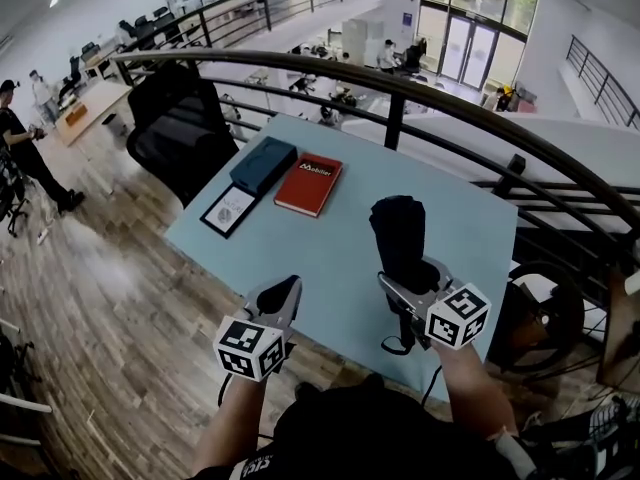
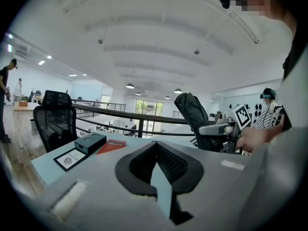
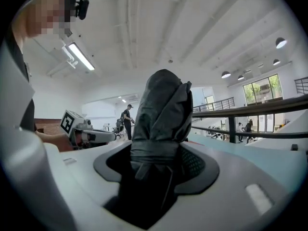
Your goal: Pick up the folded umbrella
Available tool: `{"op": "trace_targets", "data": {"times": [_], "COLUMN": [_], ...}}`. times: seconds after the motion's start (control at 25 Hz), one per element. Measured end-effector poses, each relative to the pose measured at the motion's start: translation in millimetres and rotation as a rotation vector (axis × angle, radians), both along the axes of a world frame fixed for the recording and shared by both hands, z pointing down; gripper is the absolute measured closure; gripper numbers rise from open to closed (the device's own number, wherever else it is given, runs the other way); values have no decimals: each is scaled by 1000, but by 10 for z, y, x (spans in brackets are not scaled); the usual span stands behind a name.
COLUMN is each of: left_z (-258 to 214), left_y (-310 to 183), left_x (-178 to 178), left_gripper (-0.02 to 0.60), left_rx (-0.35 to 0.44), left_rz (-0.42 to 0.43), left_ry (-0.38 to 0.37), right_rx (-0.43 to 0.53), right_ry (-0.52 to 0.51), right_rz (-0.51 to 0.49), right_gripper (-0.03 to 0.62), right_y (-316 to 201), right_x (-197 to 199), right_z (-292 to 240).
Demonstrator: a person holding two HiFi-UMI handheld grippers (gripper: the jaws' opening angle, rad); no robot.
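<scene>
Grip belongs to the right hand-held gripper, jaws partly apart and clamped on the folded umbrella low on its body. Its long axis stands upright above the tabletop's near edge. The left hand-held gripper, jaws together and empty, hangs alongside.

The folded umbrella in the right gripper is showing plain black. Ahead of the left gripper, a red book and a dark teal box are resting on the pale blue table.
</scene>
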State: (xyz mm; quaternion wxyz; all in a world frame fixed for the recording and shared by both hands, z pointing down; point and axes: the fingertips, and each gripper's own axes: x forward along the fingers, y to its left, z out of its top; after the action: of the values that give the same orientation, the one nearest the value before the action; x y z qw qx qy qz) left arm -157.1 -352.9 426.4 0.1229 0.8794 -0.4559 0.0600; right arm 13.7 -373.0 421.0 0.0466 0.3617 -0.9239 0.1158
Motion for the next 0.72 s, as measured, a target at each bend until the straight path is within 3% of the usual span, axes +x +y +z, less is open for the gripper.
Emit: {"op": "trace_targets", "data": {"times": [0.72], "left_z": [-342], "left_y": [-27], "left_x": [-269], "left_gripper": [578], "left_rx": [74], "left_rz": [-60], "left_ry": [16], "right_rx": [261], "right_ry": [-136], "right_rz": [5], "right_gripper": [330], "right_y": [228], "right_x": [82], "right_z": [-1031]}}
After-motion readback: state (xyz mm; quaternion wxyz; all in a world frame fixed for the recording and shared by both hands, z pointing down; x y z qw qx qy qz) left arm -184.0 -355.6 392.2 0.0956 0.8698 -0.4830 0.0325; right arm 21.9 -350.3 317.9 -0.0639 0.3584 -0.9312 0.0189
